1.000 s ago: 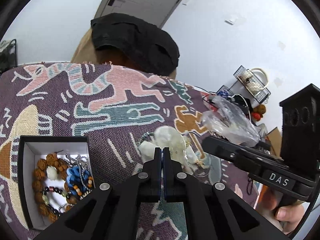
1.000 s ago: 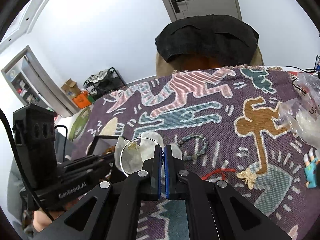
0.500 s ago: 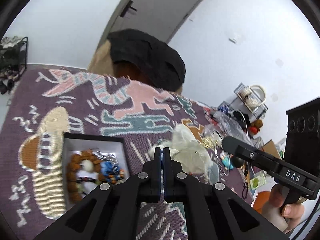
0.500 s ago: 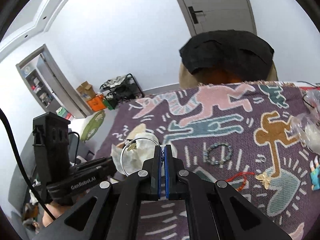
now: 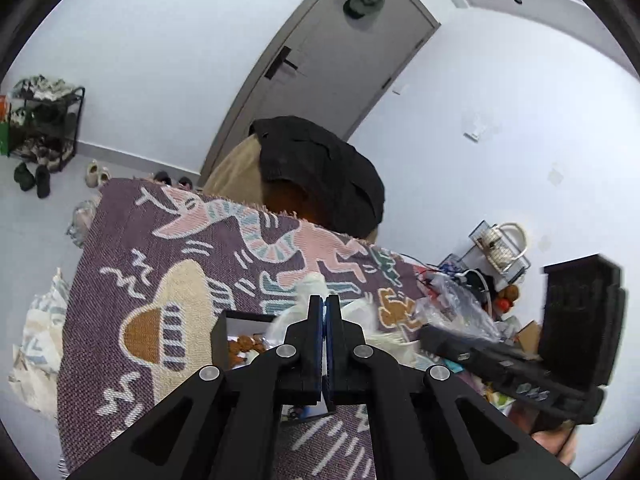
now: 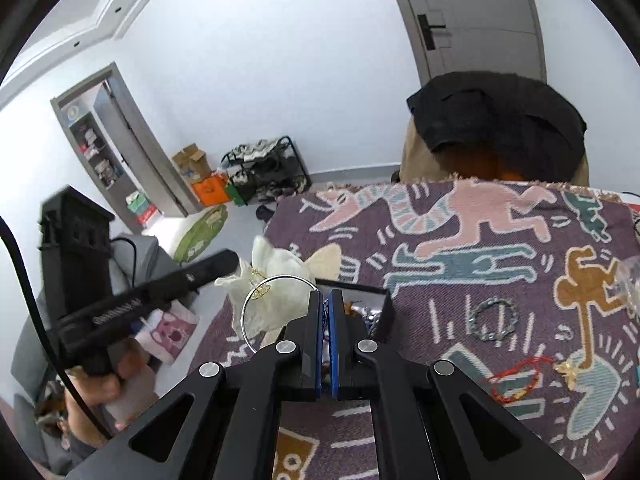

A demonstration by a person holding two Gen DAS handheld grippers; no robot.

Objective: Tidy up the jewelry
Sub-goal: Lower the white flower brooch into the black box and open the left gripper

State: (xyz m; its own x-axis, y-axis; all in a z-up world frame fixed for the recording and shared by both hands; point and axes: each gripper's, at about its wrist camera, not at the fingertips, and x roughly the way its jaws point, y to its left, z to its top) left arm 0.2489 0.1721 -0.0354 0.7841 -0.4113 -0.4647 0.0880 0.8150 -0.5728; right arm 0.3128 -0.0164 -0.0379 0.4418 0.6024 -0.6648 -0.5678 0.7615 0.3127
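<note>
Right tool [image 6: 327, 312] clamps thin silver bangle [image 6: 256, 312]: light, stiff, slippery wire; pinch rim. Left tool [image 5: 325, 312] closed on soft white pouch [image 5: 362, 312], above box [image 5: 218, 334].

Left gripper [image 5: 324, 304], right gripper [image 6: 327, 300]: matte black bodies, blue finger pads, silver screws, white lettering, black cable; bare skin on hands.
</note>
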